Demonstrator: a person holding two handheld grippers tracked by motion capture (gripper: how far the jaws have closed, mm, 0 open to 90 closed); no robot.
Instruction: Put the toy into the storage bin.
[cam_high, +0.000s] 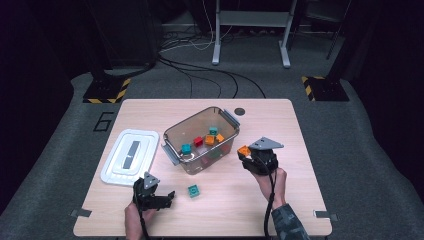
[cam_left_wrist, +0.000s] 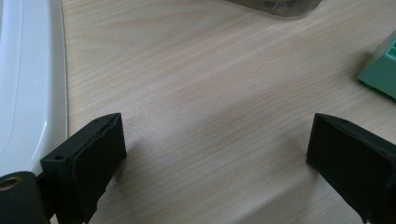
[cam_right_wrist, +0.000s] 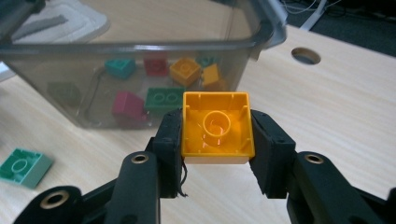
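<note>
The right gripper (cam_right_wrist: 217, 140), clamped on an orange brick (cam_right_wrist: 217, 125) short of the clear bin (cam_right_wrist: 140, 51) ahead, could clip its rim and drop it, while the left gripper (cam_left_wrist: 215, 154) gapes empty.

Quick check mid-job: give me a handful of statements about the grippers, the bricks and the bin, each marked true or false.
1. The right gripper is shut on an orange brick. True.
2. The left gripper holds the green brick. False: its jaws stand open over bare table, and the green brick lies loose beside it.
3. The white lid is on the clear bin. False: it lies on the table, left of the clear bin.
4. Several bricks already lie inside the bin. True.
5. The orange brick is held with its hollow underside toward the right gripper view's camera. True.
</note>
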